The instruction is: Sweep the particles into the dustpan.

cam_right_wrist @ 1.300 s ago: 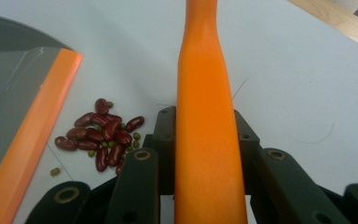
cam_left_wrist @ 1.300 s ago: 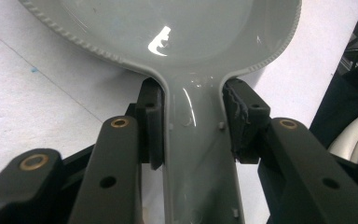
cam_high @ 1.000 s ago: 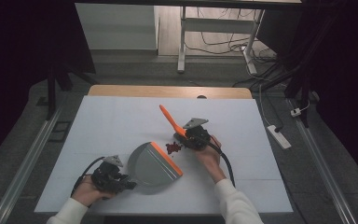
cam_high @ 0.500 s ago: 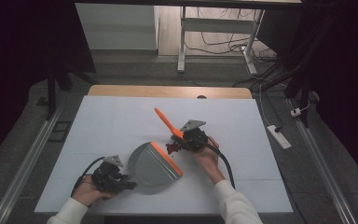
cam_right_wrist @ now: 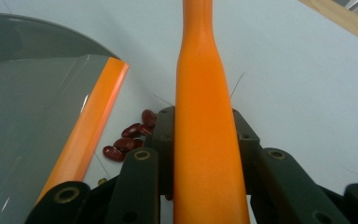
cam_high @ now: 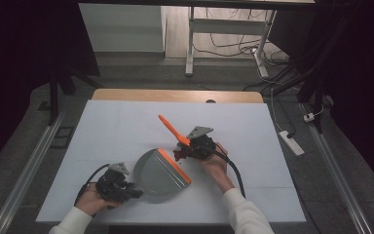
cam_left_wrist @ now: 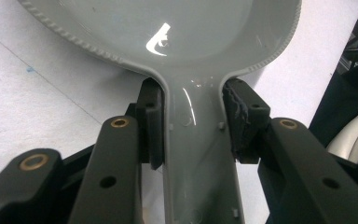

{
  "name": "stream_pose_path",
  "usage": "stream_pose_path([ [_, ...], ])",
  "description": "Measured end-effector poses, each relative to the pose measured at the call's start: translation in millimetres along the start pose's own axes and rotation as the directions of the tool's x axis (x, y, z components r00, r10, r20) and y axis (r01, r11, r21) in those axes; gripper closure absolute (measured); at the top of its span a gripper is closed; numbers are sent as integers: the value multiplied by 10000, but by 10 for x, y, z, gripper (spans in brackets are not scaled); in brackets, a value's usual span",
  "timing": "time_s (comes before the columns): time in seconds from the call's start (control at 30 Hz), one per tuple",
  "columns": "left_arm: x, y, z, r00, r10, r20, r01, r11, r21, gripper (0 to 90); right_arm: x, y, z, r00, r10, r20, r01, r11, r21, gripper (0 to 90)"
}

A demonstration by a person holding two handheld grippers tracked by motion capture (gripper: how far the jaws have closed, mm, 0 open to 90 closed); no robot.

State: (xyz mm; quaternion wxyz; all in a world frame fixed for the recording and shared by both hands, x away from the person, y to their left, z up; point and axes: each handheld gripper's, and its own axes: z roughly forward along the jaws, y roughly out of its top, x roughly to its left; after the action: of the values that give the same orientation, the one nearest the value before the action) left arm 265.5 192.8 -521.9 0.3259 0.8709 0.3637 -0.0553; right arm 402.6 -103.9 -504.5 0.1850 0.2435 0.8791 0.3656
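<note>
Left gripper (cam_high: 126, 191) pinches the dustpan (cam_high: 159, 171) handle, pan flat on the table (cam_high: 253, 195). Right gripper (cam_high: 187, 152) clamps the orange brush (cam_high: 171, 129), nudging red beans (cam_right_wrist: 128, 140) right at the pan's lip. None look swept inside yet.

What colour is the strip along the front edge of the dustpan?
Orange; the strip on the grey dustpan shows best in the right gripper view.

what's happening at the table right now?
A person is sweeping dark red kidney beans toward a grey plastic dustpan with an orange lip on the white tabletop. The left gripper is clamped on the dustpan's grey handle; the right gripper is clamped on an orange brush handle. The beans lie on the table just outside the lip, not yet in the pan.
</note>
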Motion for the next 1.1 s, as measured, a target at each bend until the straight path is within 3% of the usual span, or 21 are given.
stream_pose_path([
  [1.1, -4, 2, 3, 10000, 0, -13, 0, 10000, 19, 613, 156, 9, -2, 9977, -423, -537, 415, 9990, -159, 705],
])
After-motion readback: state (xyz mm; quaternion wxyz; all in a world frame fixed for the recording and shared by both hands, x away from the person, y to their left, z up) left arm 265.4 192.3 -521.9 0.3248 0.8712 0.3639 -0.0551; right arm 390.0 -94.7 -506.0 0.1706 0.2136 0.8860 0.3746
